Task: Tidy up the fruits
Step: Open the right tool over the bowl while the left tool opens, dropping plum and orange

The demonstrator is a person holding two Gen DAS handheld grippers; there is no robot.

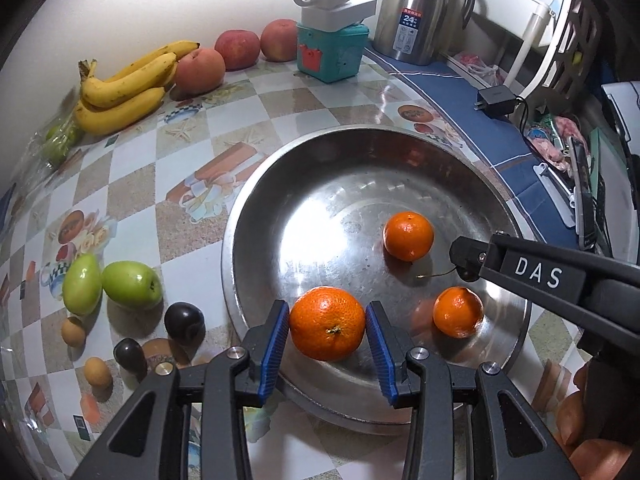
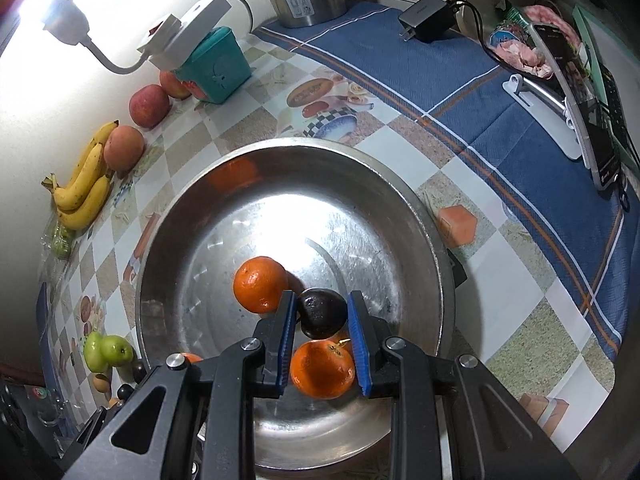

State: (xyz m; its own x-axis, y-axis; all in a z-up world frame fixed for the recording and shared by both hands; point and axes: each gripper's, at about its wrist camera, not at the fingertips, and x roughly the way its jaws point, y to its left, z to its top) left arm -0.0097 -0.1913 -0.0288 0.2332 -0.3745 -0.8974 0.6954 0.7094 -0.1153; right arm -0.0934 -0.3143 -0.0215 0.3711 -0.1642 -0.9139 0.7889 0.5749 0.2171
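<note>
My left gripper (image 1: 327,308) is shut on a large orange (image 1: 327,322), which hangs over the near left rim of a wide steel bowl (image 1: 320,200). Two smaller oranges (image 1: 408,236) (image 1: 458,312) lie inside the bowl. My right gripper (image 1: 462,258) reaches in from the right above them. In the right wrist view, the right gripper (image 2: 322,298) is shut on a dark plum (image 2: 322,314) low over the bowl (image 2: 200,240), just above the two oranges (image 2: 260,284) (image 2: 322,368).
Left of the bowl lie two green apples (image 1: 132,284), two dark plums (image 1: 184,320) and small brown fruits (image 1: 74,332). Bananas (image 1: 120,92) and red apples (image 1: 236,48) line the back wall. A teal box (image 1: 332,52), a steel flask (image 1: 416,12) and a charger (image 1: 496,100) stand behind.
</note>
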